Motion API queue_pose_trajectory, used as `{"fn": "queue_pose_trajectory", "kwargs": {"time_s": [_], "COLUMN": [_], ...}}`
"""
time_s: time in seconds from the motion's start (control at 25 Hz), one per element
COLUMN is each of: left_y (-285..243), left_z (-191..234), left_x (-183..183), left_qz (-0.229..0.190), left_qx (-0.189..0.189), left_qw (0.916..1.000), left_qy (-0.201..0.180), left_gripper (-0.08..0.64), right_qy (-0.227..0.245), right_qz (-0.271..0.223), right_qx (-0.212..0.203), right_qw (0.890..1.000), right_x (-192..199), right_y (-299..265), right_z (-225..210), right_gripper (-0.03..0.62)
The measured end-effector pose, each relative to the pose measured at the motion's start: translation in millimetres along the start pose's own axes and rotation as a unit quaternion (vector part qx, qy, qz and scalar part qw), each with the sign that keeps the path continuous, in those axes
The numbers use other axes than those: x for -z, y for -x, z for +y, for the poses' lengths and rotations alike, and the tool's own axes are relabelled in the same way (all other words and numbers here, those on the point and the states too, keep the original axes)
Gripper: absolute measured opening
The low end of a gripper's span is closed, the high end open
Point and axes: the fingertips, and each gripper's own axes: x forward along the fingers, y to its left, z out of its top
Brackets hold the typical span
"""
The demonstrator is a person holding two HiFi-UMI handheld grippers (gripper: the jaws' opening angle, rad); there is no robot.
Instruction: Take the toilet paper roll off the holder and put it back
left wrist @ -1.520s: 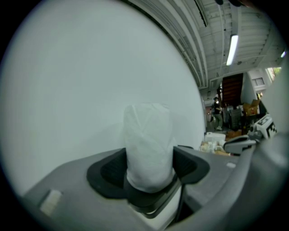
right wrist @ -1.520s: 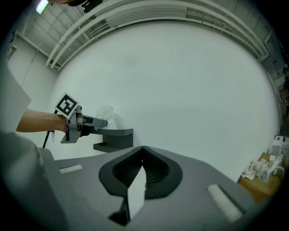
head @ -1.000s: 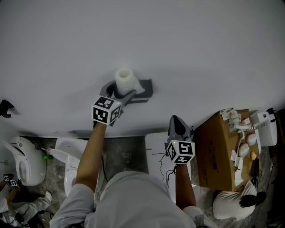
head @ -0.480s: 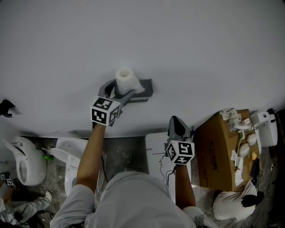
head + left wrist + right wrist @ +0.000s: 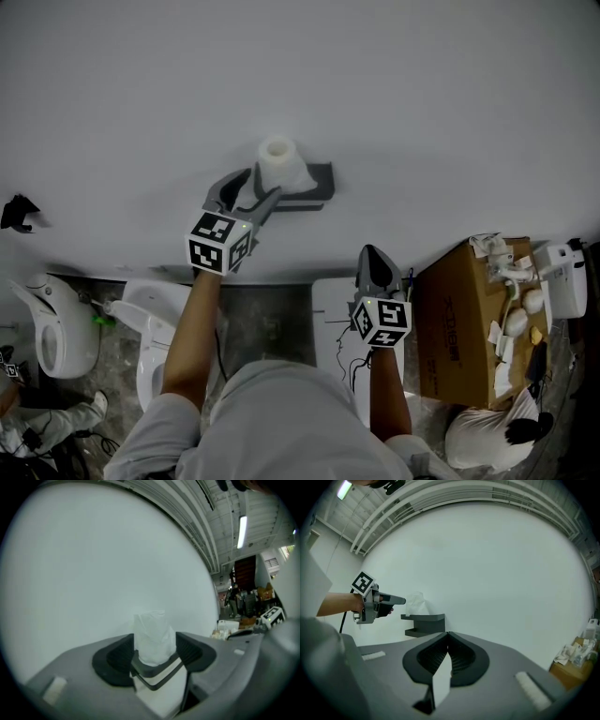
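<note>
The white toilet paper roll point(image 5: 278, 161) stands upright on the dark grey wall holder point(image 5: 314, 190). My left gripper point(image 5: 255, 187) sits just below and left of the roll, its jaws closing with nothing pressed between the pads. In the left gripper view the roll point(image 5: 152, 637) shows beyond the tips, on the holder's front lip point(image 5: 157, 671). In the right gripper view the left gripper point(image 5: 401, 601) stops just short of the roll point(image 5: 417, 604) and holder point(image 5: 425, 618). My right gripper point(image 5: 375, 267) hangs lower right, away from the wall, shut and empty point(image 5: 448, 634).
A plain white wall fills the upper view. Below stand a white toilet point(image 5: 155, 323), another at the far left point(image 5: 52, 328) and a white cistern top point(image 5: 337, 328). A cardboard box point(image 5: 455, 323) with small items sits right. A person crouches at bottom right point(image 5: 487, 436).
My left gripper has drawn back down and left from around the roll. The roll stays on the holder. The right gripper has hardly moved.
</note>
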Motion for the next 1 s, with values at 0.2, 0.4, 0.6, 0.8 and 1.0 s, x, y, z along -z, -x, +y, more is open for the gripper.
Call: {"fn": "queue_pose_trajectory", "kwargs": {"time_s": [0.2, 0.4, 0.6, 0.8, 1.0], "left_y": [22.2, 42.6, 60.2, 77.3, 86.4], "left_z": [1.0, -2.4, -3.6, -0.5, -5.7], "left_x": [3.8, 17.5, 30.8, 42.6, 48.8], "left_qz": [-0.004, -0.007, 0.001, 0.002, -0.001], "left_qx": [-0.016, -0.021, -0.025, -0.036, -0.041], "left_qw": [0.9999, 0.9994, 0.9991, 0.998, 0.9974], "left_qy": [0.004, 0.025, 0.035, 0.051, 0.059], "left_gripper": [0.208, 0.162, 0.111, 0.068, 0.054], "right_qy": [0.017, 0.02, 0.024, 0.025, 0.029], "right_qz": [0.003, 0.004, -0.004, -0.001, 0.004], "right_qx": [-0.006, -0.011, -0.017, -0.025, -0.029], "right_qw": [1.0, 1.0, 1.0, 0.999, 0.999], "right_x": [-1.8, -4.6, -15.2, -14.7, -10.7], "right_y": [-1.1, -2.8, -4.9, -3.6, -1.0], "right_z": [9.3, 17.8, 24.9, 32.5, 35.2], "right_gripper": [0.0, 0.0, 0.002, 0.002, 0.002]}}
